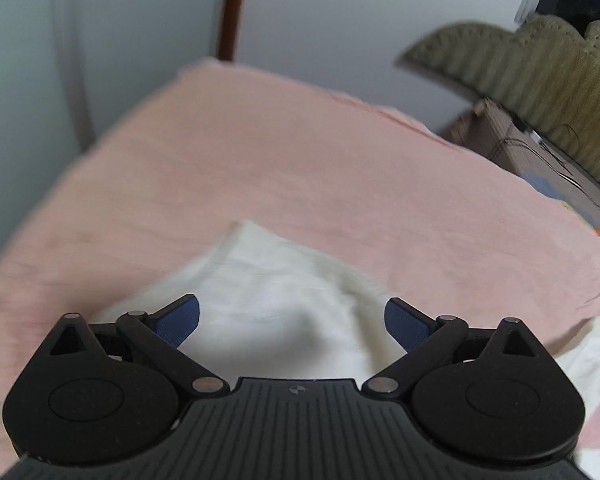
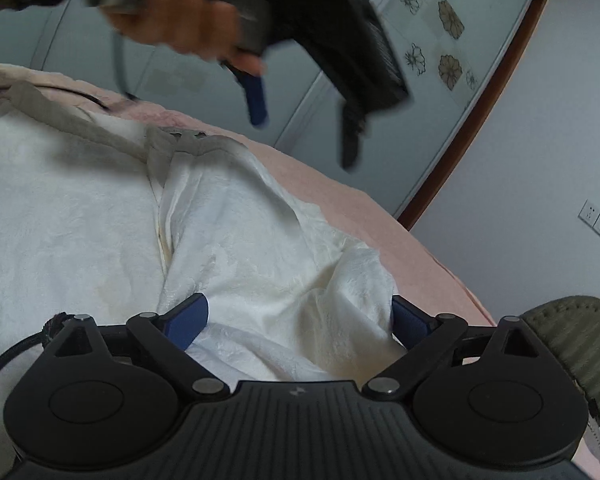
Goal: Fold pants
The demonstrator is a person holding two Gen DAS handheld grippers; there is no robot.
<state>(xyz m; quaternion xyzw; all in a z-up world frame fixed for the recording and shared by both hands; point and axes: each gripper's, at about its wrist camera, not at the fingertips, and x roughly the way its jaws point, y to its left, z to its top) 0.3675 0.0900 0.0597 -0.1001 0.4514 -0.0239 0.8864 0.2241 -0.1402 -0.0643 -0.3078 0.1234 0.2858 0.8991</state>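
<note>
White pants (image 2: 228, 240) with a grey-beige waistband (image 2: 100, 120) lie spread on a pink bed sheet (image 2: 340, 200). My right gripper (image 2: 300, 322) is open, its blue-padded fingers (image 2: 188, 320) low over a bunched white fold. My left gripper (image 1: 292, 320) is open just above a pants corner (image 1: 268, 280) on the sheet (image 1: 260, 152). The left gripper also shows in the right wrist view (image 2: 304, 132), held in a hand, raised above the waistband side, open and empty.
A white wall (image 1: 340, 20) and a brown door frame (image 1: 232, 8) stand behind the bed. A ribbed olive cushion (image 1: 520, 64) and a cardboard box (image 1: 512, 148) are at the right. A glass door with flower prints (image 2: 440, 40) and a wall socket (image 2: 596, 216) show in the right wrist view.
</note>
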